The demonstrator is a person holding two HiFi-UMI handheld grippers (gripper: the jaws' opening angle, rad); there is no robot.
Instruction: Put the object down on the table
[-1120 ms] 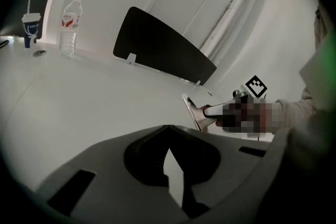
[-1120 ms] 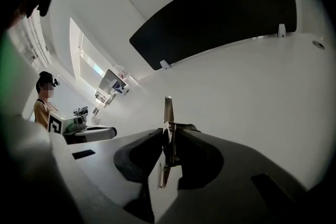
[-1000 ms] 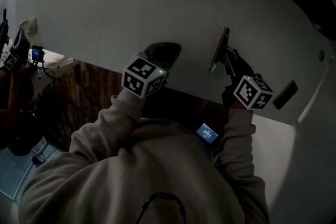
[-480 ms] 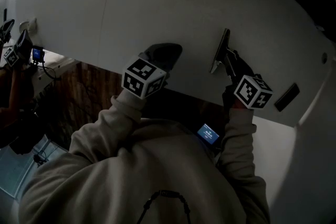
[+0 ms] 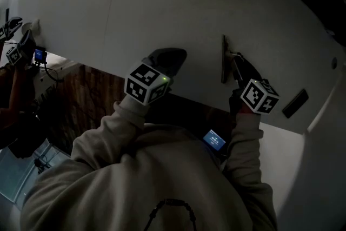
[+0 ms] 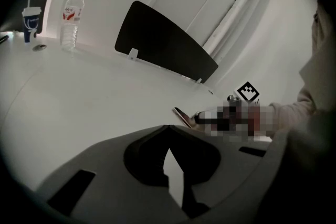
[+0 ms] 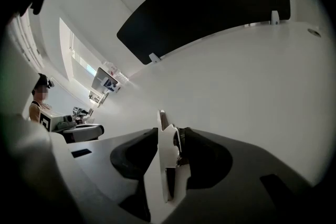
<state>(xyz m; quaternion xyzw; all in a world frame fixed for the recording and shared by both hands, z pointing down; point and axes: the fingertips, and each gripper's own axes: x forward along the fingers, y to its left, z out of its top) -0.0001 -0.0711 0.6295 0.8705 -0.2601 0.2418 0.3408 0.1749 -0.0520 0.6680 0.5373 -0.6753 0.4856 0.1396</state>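
Easing open on the right gripper (image 7: 169, 135), loose round the thin slab (image 5: 224, 59). Swung from slanted to edge-up on the table (image 5: 162, 2), release near. Left gripper (image 6: 167, 138) closed, empty.

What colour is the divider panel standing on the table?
The divider is black, clearest in the right gripper view.

Left gripper (image 6: 167, 134) closed; right gripper (image 7: 169, 131) fingers (image 7: 205, 152) just opening about the object (image 7: 163, 160).
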